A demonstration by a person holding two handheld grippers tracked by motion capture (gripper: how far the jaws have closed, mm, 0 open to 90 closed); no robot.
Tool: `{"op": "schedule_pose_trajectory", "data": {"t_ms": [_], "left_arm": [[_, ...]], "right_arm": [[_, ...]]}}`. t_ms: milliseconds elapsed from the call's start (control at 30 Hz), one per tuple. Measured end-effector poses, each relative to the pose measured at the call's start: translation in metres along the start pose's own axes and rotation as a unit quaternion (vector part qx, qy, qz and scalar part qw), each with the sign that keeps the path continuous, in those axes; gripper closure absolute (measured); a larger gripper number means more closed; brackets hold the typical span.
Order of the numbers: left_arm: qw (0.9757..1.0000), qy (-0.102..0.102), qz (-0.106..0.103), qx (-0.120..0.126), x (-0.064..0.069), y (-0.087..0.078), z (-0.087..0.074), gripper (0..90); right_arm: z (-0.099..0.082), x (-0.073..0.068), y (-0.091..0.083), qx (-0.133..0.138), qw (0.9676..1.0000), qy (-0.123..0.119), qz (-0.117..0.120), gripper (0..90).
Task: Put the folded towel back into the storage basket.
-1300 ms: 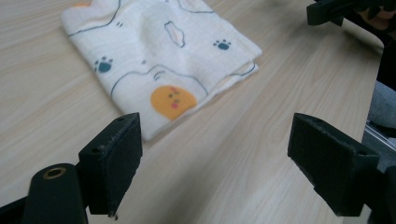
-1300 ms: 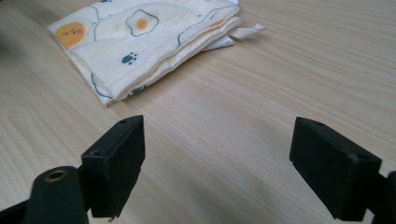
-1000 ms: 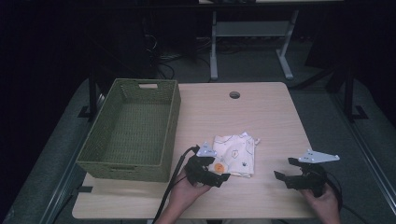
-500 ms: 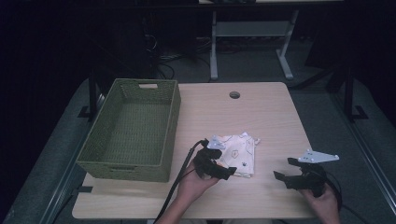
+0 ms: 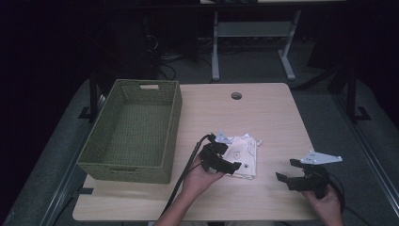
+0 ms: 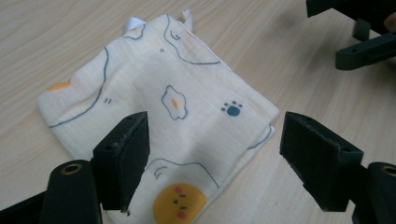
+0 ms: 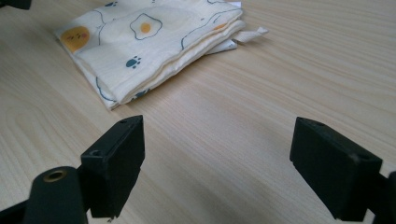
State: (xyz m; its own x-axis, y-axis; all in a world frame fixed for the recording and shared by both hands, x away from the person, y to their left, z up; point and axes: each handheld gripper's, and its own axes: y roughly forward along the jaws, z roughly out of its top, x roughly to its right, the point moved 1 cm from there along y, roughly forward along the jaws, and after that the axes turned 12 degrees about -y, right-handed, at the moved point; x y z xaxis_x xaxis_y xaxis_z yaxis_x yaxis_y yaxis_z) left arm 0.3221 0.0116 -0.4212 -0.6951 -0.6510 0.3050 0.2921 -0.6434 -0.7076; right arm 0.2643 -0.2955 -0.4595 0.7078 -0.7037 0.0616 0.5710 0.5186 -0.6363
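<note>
My left gripper (image 6: pixel 212 158) hovers, fingers spread, over the folded printed cloth (image 6: pixel 163 116) on the surface (image 5: pixel 263 113); right gripper (image 7: pixel 217 163) spread, apart. Soft, light, limp: I'd pinch the layered edge.

A basket (image 5: pixel 134 132) is sitting on the left part of the bench (image 5: pixel 263 108). A folded cloth (image 5: pixel 242 157) is lying to the right of it, nearer the front. The left tool (image 5: pixel 221 160) is sitting over the cloth's left side. The right tool (image 5: pixel 294 174) is sitting further right, well apart from the cloth.
</note>
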Motion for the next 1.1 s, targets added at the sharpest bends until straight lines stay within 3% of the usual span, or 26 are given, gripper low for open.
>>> {"op": "schedule_pose_trajectory", "data": {"t_ms": [367, 600, 833, 1100], "left_arm": [[0.9997, 0.002, 0.017, -0.017, 0.000, 0.019, 0.022, 25.6], [0.9987, 0.005, 0.025, -0.044, -0.005, 0.037, 0.028, 27.4], [0.9977, -0.003, 0.034, -0.060, -0.015, 0.046, 0.027, 29.1], [0.9969, -0.004, 0.040, -0.068, -0.017, 0.052, 0.026, 32.7]], "right_arm": [[0.000, 0.001, -0.001, 0.004, 1.0000, 0.005, 0.002, 17.4], [0.001, 0.001, -0.001, 0.006, 1.0000, 0.004, 0.002, 17.4], [0.001, 0.000, -0.001, 0.005, 1.0000, 0.000, 0.002, 17.4], [0.002, 0.000, -0.001, 0.005, 1.0000, 0.001, 0.004, 17.4]]}}
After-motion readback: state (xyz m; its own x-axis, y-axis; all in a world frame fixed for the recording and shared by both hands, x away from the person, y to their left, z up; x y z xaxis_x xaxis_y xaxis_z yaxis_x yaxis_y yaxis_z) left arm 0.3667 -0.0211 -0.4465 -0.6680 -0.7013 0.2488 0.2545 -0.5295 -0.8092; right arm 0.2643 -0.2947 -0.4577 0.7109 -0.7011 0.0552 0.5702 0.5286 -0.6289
